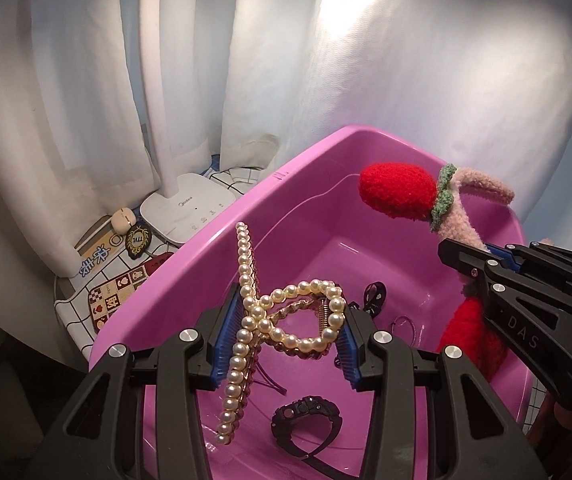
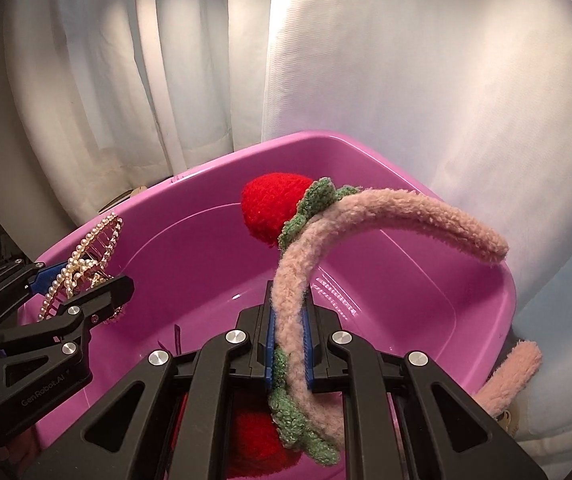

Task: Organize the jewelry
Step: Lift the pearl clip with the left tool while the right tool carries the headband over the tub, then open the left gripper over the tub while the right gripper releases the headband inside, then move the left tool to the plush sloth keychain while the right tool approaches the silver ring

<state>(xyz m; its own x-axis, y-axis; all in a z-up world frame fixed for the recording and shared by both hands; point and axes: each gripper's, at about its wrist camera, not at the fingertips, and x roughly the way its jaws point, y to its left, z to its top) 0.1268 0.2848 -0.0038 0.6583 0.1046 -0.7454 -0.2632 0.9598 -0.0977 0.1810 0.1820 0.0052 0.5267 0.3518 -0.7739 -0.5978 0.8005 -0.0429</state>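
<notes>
White curtain (image 1: 425, 80) hangs behind a pink plastic tub (image 1: 190, 276) — lamp base (image 1: 190, 208) and patterned cloth (image 1: 114, 300) sit off to its left. Your left gripper (image 1: 286, 332) is clamped on the pearl hair claw (image 1: 297, 320), blue pads pressing both sides, the claw held over the tub's interior. Your right gripper (image 2: 289, 340) is pinched tight on the fuzzy pink headband (image 2: 385, 216) — its red strawberry (image 2: 274, 208) juts out above the tub. On the tub floor lie a black watch (image 1: 305, 420), a small black clip (image 1: 373, 296) and a thin ring of wire (image 1: 405, 328).
</notes>
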